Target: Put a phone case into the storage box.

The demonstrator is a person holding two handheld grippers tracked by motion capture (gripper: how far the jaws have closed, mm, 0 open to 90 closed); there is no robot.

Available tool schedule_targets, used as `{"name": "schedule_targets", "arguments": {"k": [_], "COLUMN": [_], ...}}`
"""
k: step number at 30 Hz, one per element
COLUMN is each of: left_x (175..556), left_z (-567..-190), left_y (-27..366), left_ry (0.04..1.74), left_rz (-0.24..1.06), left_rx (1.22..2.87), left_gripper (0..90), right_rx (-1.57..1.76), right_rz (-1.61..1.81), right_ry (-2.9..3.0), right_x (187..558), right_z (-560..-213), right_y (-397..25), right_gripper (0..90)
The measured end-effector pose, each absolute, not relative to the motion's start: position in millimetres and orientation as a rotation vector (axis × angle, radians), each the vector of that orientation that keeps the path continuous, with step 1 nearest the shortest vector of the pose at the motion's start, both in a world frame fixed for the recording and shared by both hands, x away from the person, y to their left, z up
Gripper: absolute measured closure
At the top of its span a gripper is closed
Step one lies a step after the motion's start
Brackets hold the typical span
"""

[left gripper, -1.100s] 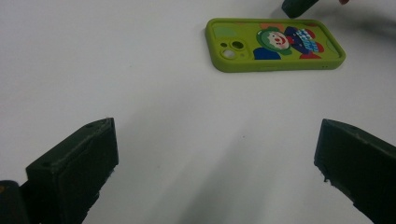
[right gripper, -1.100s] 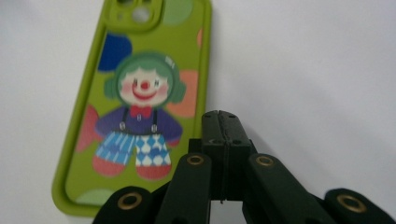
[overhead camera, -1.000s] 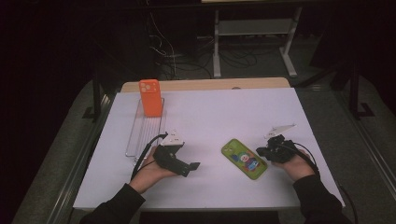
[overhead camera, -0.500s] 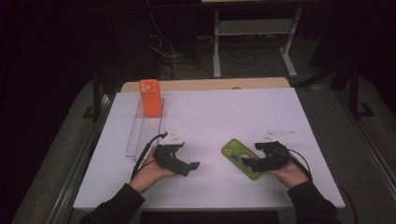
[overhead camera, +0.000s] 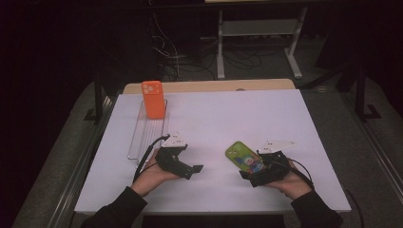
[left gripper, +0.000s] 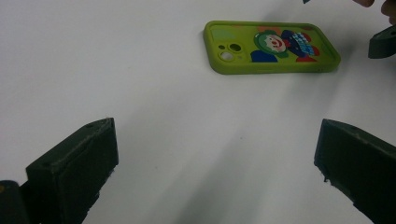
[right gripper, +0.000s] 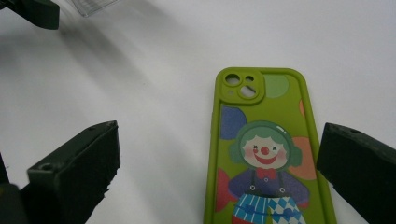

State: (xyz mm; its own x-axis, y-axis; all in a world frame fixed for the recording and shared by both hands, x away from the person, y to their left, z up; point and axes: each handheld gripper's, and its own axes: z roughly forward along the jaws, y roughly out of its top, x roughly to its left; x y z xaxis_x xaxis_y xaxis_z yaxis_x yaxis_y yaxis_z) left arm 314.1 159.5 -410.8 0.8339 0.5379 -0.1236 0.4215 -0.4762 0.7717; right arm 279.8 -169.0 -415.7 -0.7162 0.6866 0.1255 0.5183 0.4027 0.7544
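- Grippers both rest low near the worktop's front edge: left gripper (overhead camera: 183, 164) front-left of centre, jaws spread wide with bare white surface between them in its own view; right gripper (overhead camera: 260, 172) front-right of centre, jaws likewise apart and holding nothing.
- Green phone case (overhead camera: 244, 156) lies flat, camera cutout pointing away from the front edge. In the right gripper view, the case (right gripper: 264, 154) sits between the open jaws but off to the right-hand one; contact cannot be told.
- Orange phone case (overhead camera: 153, 99) stands upright in a clear rack (overhead camera: 142, 137) near the back-left of the worktop (overhead camera: 266, 114), well apart from both grippers.
- Risk, as a judgement: the off-centre approach may let one jaw meet the case first and push or spin it across the smooth top. A thin, flat case offers little edge to grip, so the jaws may skid over it.
- Cables trail from both grippers; one could drag over the case.
- Room: centre, back and right of the worktop lie open. The front edge is close behind the hands.
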Motion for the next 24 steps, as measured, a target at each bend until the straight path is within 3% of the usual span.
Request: {"name": "schedule_targets", "arguments": {"k": [14,24], "left_x": [315,314], "left_z": [-411,-411], "left_y": [160,159], "left_ry": [0.686,0.697], "left_rz": [0.180,0.179], "left_rx": [2.146,2.145], "left_gripper": [0.0,0.0], "right_rx": [1.111,1.206], "right_rz": [1.132,1.011], "right_ry": [2.438,2.456], "right_x": [296,313], "right_z": [-398,-403], "right_y": [-173,-175], "right_gripper": [0.0,0.0]}}
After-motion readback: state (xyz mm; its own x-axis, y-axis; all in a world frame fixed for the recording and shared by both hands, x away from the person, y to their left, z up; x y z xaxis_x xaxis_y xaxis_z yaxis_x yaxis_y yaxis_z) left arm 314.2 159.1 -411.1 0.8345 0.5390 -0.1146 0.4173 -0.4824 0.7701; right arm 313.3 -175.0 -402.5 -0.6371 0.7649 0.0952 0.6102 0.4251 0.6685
